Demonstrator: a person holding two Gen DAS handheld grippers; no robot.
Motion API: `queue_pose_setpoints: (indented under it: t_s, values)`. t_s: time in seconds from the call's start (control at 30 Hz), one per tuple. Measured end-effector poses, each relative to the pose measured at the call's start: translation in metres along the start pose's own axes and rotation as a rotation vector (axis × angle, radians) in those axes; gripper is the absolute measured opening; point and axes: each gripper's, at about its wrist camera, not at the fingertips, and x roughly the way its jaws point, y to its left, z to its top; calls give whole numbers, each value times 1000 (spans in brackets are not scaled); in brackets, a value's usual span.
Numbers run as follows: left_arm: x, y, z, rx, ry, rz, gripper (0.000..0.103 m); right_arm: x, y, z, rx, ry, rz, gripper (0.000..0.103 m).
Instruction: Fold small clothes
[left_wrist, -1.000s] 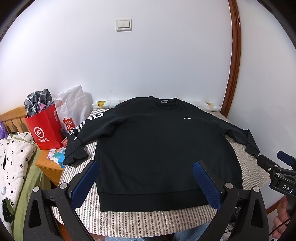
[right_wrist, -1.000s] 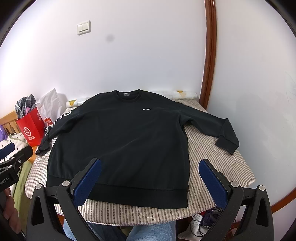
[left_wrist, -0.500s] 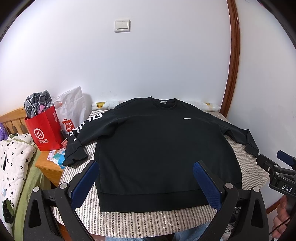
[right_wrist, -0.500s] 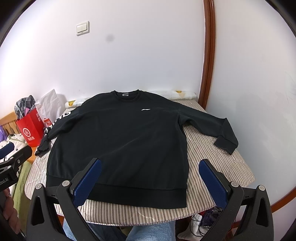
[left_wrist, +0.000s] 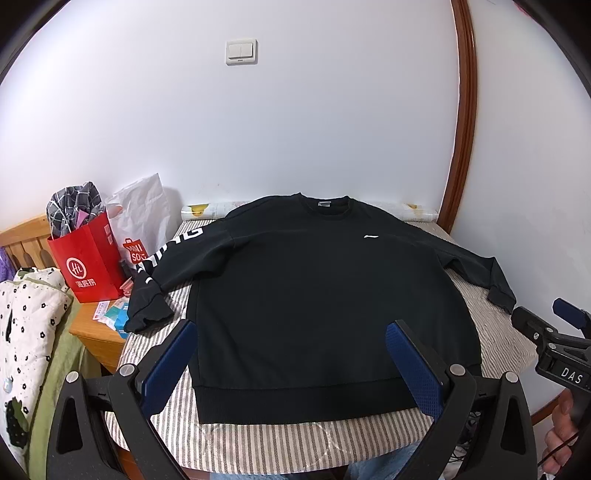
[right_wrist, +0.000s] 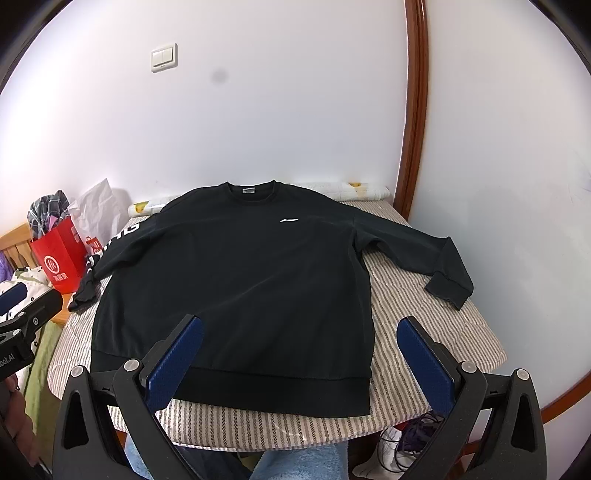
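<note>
Sweatshirt laid out, nothing folded yet

My black long-sleeved cotton sweatshirt lies flat, front up, on the striped table; my left tongs and right tongs hover at the hem, both spread wide and empty, ready for 2 corners.

Red bag, white bag

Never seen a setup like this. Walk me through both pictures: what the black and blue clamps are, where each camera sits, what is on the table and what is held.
The clamps are hand-held grippers, one per hand, each with a camera looking out between its blue pads. One picture comes from the left gripper, the other from the right gripper. Both are open and hold nothing. A black sweatshirt lies flat, sleeves spread, on a striped table. A red bag stands beside it.
</note>
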Motion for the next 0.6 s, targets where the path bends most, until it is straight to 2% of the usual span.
queue_pose_setpoints:
  t_s: [0.37, 0.5, 0.6]
  values:
    - [22, 2, -1, 15, 0, 1, 103, 11, 2, -1, -5, -10, -9, 103]
    - [49, 6, -5, 45, 25, 26, 103, 31, 1, -6, -11, 2, -7, 103]
    - [74, 16, -10, 30, 58, 55, 103, 51, -1, -10, -5, 18, -41, 103]
